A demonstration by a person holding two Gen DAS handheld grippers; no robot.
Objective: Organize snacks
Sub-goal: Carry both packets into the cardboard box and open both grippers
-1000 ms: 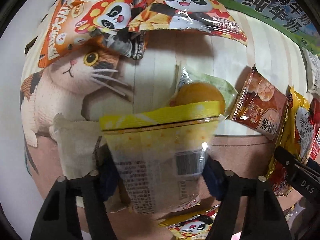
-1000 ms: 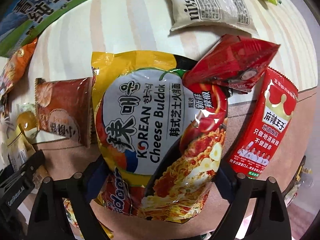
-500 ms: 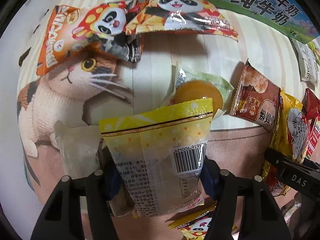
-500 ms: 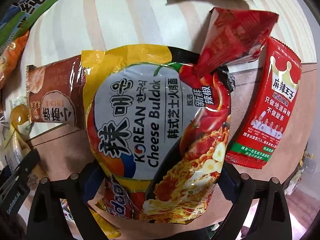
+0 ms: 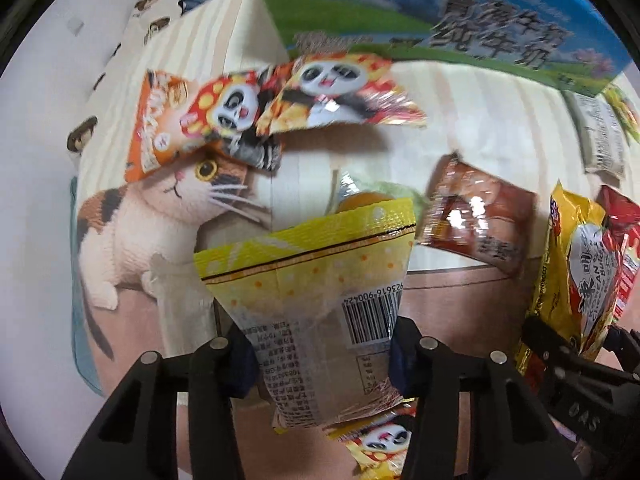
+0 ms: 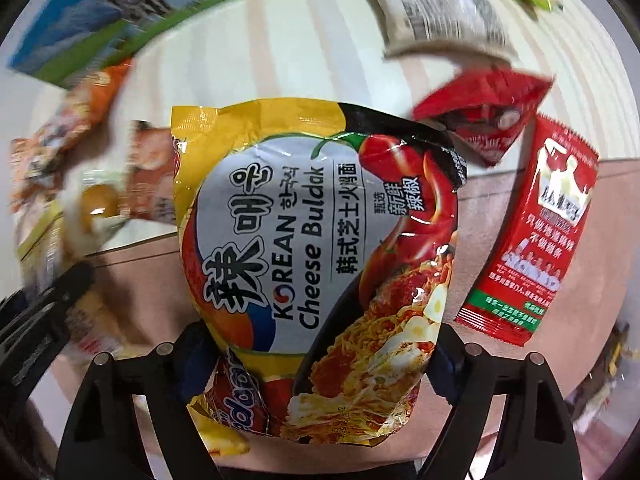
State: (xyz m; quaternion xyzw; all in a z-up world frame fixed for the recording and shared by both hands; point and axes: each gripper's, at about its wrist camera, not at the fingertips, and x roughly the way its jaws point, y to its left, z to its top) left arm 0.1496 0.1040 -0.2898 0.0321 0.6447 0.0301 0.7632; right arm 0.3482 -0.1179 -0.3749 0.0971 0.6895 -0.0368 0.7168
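Note:
My left gripper is shut on a yellow snack pouch with a barcode and holds it above the cat-print cloth. My right gripper is shut on a yellow Korean Cheese Buldak noodle pack, lifted off the surface; this pack also shows at the right of the left wrist view. Two panda snack bags lie at the back. A jelly cup sits behind the pouch, next to a brown packet.
A milk carton box stands along the back. A red crown packet, a crumpled red bag and a white packet lie to the right. Another panda bag lies below the left gripper.
Both grippers have risen and pulled back with their packs, so the objects on the cloth look smaller and farther. The views are motion-blurred now.

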